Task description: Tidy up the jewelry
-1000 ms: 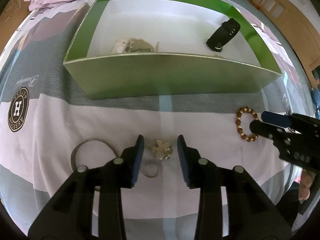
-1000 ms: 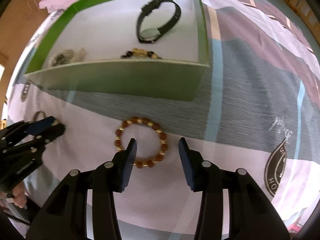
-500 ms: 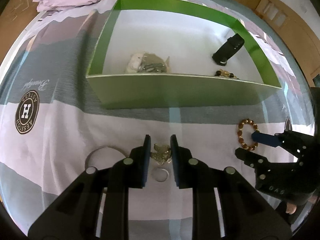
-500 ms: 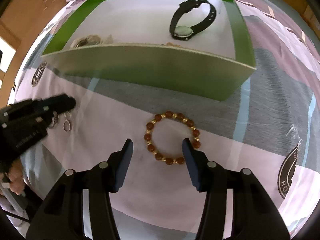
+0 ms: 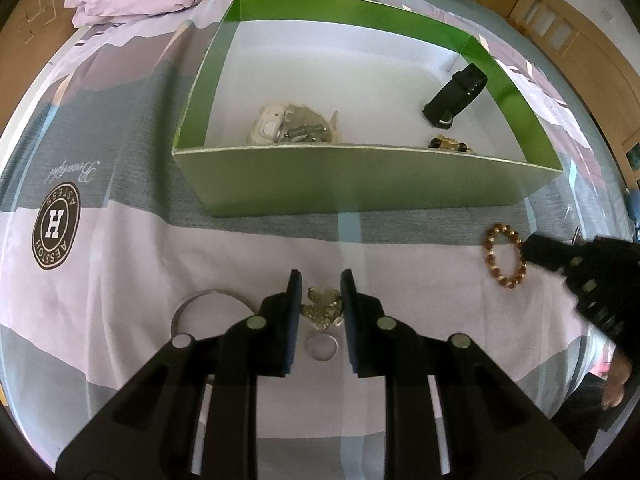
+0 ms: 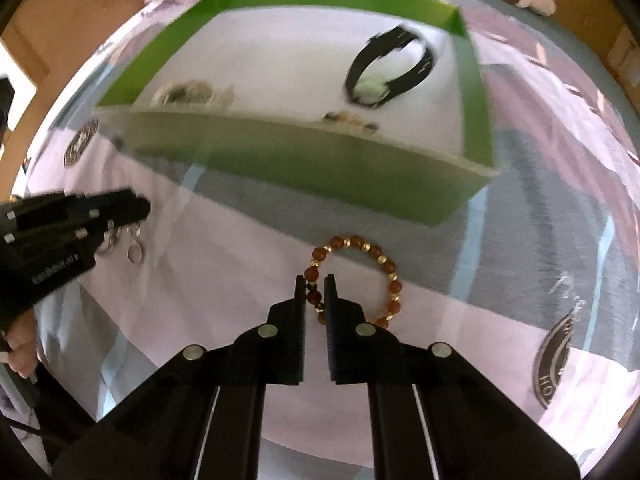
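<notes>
L hand-held gripper (image 5: 320, 300) clamps brooch (image 5: 323, 306); R hand-held gripper (image 6: 315, 292) pinches bead bracelet (image 6: 390, 268).

Soft daylight, fisheye warp (right view blurred)

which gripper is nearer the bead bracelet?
Right. The right gripper is shut on the bead bracelet's left side. The left gripper is off to its left, shut on a brooch.

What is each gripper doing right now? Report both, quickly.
Left gripper: shut on the small brooch.
Right gripper: jaws just closed, shut on the beaded bracelet at its left side.
</notes>
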`<state>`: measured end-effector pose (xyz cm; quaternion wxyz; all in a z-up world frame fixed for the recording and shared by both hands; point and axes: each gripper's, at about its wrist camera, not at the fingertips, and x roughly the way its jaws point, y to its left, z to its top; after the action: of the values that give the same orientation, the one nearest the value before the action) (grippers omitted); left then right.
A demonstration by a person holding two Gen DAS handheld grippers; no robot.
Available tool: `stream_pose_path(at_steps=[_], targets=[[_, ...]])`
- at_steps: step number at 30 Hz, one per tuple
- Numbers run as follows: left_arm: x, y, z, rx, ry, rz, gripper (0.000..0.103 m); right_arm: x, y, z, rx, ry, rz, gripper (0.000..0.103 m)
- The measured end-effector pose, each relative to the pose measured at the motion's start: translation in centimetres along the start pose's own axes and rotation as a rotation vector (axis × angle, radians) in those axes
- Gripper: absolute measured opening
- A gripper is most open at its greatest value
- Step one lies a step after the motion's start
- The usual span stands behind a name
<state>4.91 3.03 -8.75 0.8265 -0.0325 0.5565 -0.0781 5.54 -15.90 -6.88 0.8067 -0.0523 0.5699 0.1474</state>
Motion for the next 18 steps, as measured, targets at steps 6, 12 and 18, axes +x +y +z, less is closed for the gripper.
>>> stream_pose_path(at_steps=[6,12,18], targets=[[0.0,0.0,0.0,0.004,0.0,0.002,0.019,-3.1,-1.8,0.4,0.057,-0.088,0.035,0.007],[-0.2,0.0,0.0,0.004,0.007,-0.001,0.019,-0.3,-4.1,-0.3,0.093,0.03,-0.048,0.026],[-1.0,0.5,0.1,0.005,0.007,-0.016,0.027,0.2,-1.4,-0.7,0.046,0.03,0.114,0.033]])
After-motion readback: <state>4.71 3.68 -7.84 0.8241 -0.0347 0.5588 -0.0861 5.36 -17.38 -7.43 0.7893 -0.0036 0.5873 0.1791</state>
